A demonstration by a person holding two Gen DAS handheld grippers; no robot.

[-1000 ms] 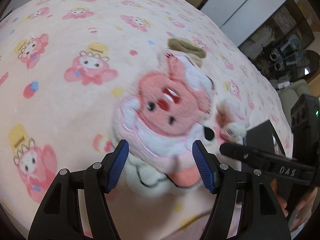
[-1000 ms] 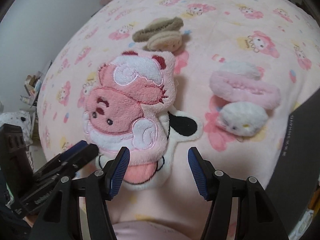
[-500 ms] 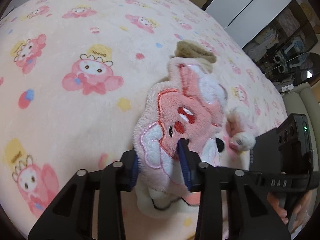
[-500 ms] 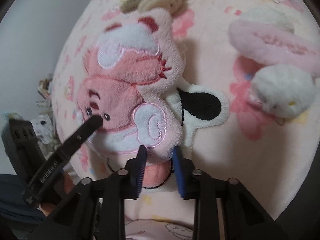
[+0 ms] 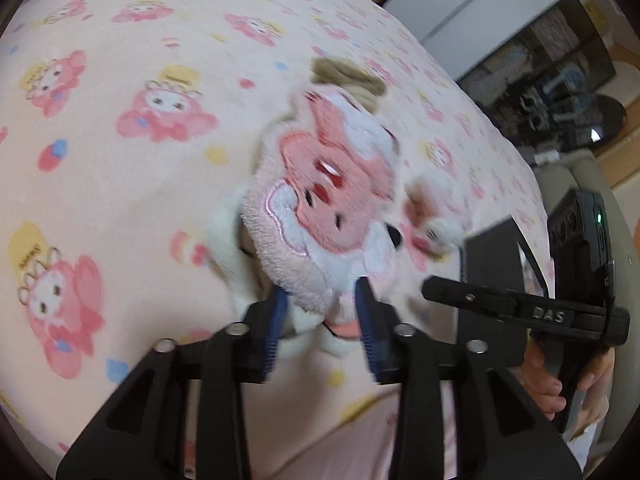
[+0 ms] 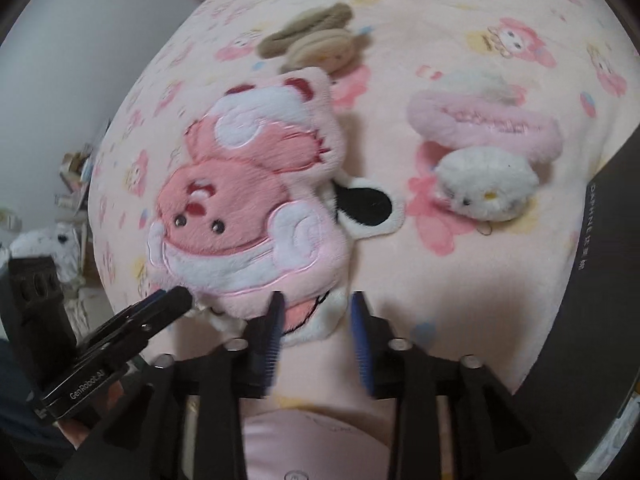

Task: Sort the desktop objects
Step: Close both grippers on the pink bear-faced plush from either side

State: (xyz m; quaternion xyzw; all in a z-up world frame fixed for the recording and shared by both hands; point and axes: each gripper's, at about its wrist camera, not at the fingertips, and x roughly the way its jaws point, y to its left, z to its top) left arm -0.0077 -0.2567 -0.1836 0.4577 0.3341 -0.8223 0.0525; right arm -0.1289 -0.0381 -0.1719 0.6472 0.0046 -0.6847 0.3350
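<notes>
Showing both grippers poised over a blanket [image 6: 460, 300] printed with pink cartoon figures. Nearest, the left gripper [image 5: 322, 312] is partly closed, its blue pads pressing either side of the lower edge of the pink plush [image 5: 332, 200]; its jaws have just been opening a little. The right gripper [image 6: 316, 320] stands partly open, jaws likewise just opening; the tongue edge of the white plush [image 6: 368, 208] lies between the pads, clear of the right-hand pad. A hand [image 5: 548, 384] grips the right gripper's handle at the edge of the left wrist view. The pink plush lies face up across the white plush, whose black ear protrudes to the right. A dark box [image 6: 600, 260] stands at the right margin. Beyond, well apart from the pair, a small white cat plush [image 6: 484, 192] touches a pink fluffy headband [image 6: 480, 128]. Farthest, two brown plush pieces [image 6: 316, 40] lie just past the pink plush. Motion blur softens detail.
</notes>
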